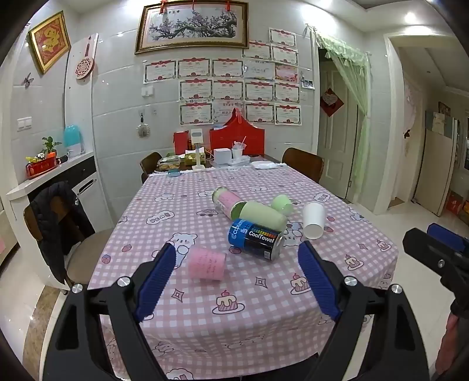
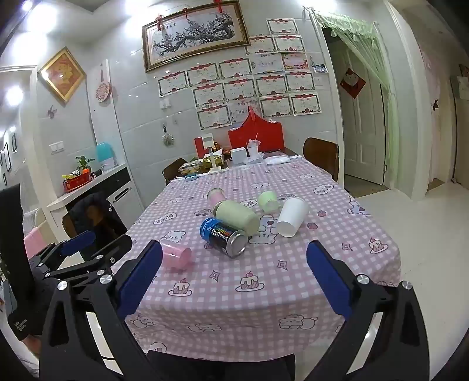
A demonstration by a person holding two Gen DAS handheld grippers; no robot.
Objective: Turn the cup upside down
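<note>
On table (image 1: 263,316) — "CoolTowel" can (image 1: 255,239) beside cups; both grippers' jaws released.

White glossy tiled wall (image 1: 117,117) carrying gold-framed blossom painting (image 1: 192,26) above rows of red-bordered paper certificates (image 1: 228,91). Pale shiny floor (image 1: 422,234). Brown wooden chairs (image 1: 303,164) at table's far corners. Green sheer curtain (image 1: 351,88) over white panelled door (image 1: 337,140).

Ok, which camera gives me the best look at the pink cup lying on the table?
The left wrist view. There the pink cup lies on its side between the open fingers of the left tool, fully visible and large. In the right wrist view the cup looks smaller, with one end hidden behind a finger of the right tool.
</note>
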